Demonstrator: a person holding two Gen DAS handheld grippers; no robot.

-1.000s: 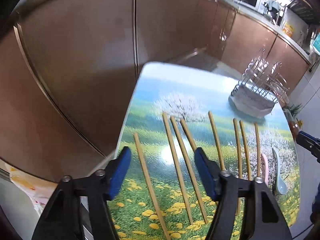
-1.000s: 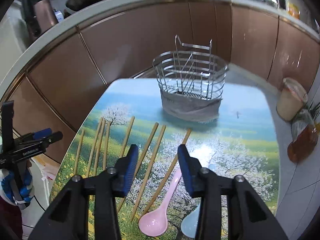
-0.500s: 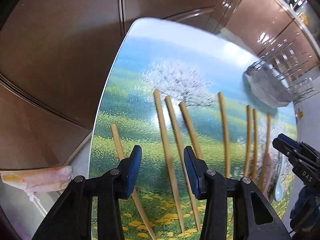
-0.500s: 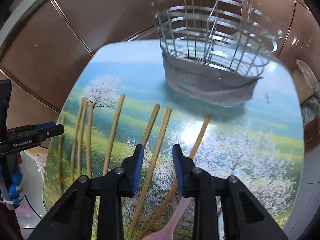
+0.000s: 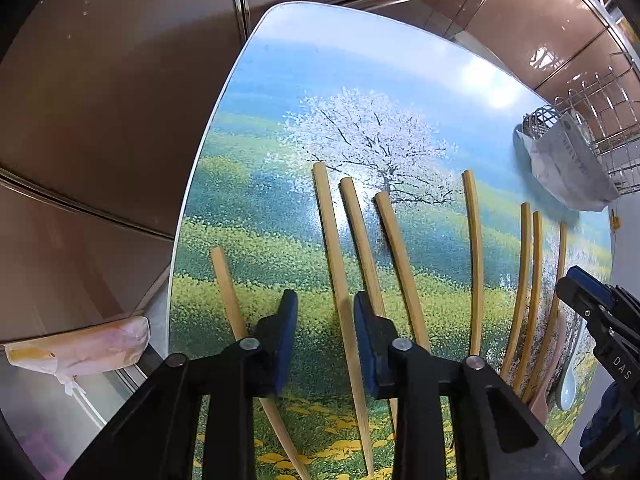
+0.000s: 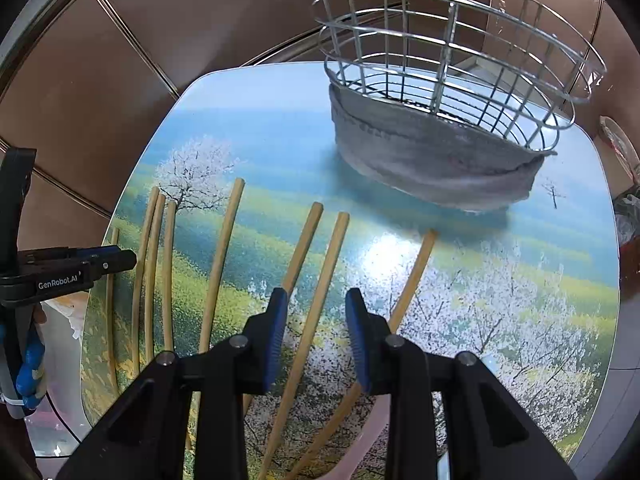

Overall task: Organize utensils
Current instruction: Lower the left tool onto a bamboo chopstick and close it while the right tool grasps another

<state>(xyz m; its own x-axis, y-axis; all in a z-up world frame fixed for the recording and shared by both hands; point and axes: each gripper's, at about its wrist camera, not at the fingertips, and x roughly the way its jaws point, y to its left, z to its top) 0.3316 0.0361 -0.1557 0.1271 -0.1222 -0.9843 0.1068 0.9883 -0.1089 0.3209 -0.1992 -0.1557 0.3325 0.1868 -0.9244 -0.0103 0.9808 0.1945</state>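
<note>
Straddling one chopstick (image 5: 340, 280) with my left gripper (image 5: 325, 332) and another chopstick (image 6: 320, 292) with my right gripper (image 6: 316, 328) at lower centre, jaws part-open, gripping nothing, lined up to pinch.

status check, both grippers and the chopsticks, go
Left gripper open, straddling one chopstick. Right gripper open over another chopstick. Wire basket empty, path clear.

Each black gripper (image 5: 325, 332) has blue pads (image 6: 276, 334), silver screws and white lettering.

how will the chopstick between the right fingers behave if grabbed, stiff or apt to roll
The chopstick looks like thin, straight wood, so probably stiff and light. Its squarish top end should resist rolling, but on the glossy table it may slide or pivot when nudged.
</note>
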